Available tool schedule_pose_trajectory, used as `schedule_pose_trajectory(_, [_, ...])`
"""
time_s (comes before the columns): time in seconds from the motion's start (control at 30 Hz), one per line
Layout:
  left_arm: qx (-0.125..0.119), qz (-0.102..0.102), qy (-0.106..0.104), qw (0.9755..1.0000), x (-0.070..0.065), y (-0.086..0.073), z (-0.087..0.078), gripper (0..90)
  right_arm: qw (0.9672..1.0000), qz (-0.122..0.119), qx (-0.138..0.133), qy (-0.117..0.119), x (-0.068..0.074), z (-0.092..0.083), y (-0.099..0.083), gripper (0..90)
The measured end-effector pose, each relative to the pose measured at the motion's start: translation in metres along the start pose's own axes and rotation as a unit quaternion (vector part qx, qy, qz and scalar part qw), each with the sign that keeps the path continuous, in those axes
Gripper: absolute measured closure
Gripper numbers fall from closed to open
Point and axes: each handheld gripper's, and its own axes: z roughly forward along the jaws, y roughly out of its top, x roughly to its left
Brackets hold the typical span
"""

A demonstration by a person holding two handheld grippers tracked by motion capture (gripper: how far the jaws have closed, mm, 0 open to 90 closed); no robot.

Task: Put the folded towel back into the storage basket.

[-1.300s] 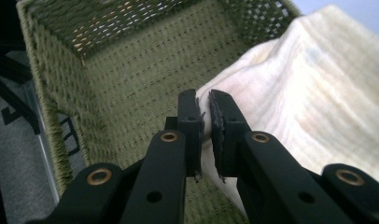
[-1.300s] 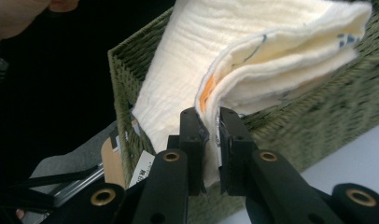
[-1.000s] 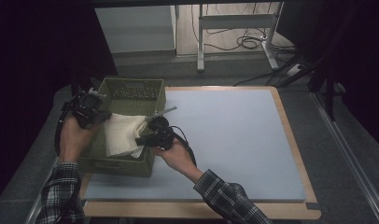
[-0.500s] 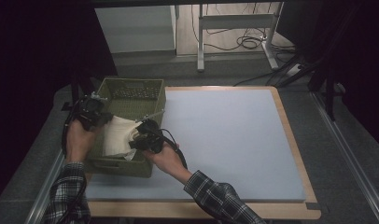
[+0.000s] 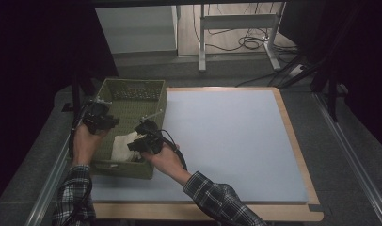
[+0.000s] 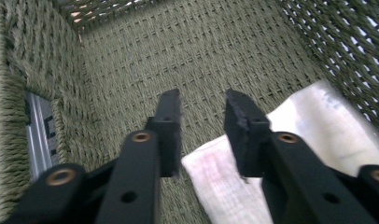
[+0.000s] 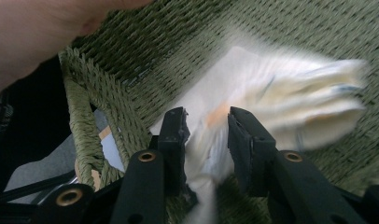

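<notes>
A folded white cloth [image 5: 122, 147] lies in the near part of a green woven basket [image 5: 154, 96], which stands at the left of the surface [image 5: 236, 136]. The right gripper [image 5: 141, 143] hangs over the cloth, its jaws just opened, cloth loose between them. Farther left, the left gripper [image 5: 100, 123] has just opened too, with nothing between its jaws, above the basket floor beside the cloth's edge.

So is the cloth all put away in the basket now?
Nearly. The white cloth already lies inside the green basket. Both grippers, left and right, have just been opening. The cloth's edge sits between the right one's jaws. What's left is probably pulling both hands out.
</notes>
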Motion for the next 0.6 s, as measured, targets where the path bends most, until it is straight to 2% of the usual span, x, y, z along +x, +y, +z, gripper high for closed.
schedule_pose_trajectory(0.37, [-0.008,-0.01,-0.01,0.9999,-0.003,-0.001,0.0,50.3,0.9993,-0.036,-0.011,-0.001,-0.001,-0.011,0.001,56.1])
schedule_pose_trajectory(0.6, [-0.014,-0.012,-0.016,0.9997,-0.007,0.0,0.0,40.6,0.9987,-0.048,-0.017,0.003,-0.006,-0.022,-0.001,48.9])
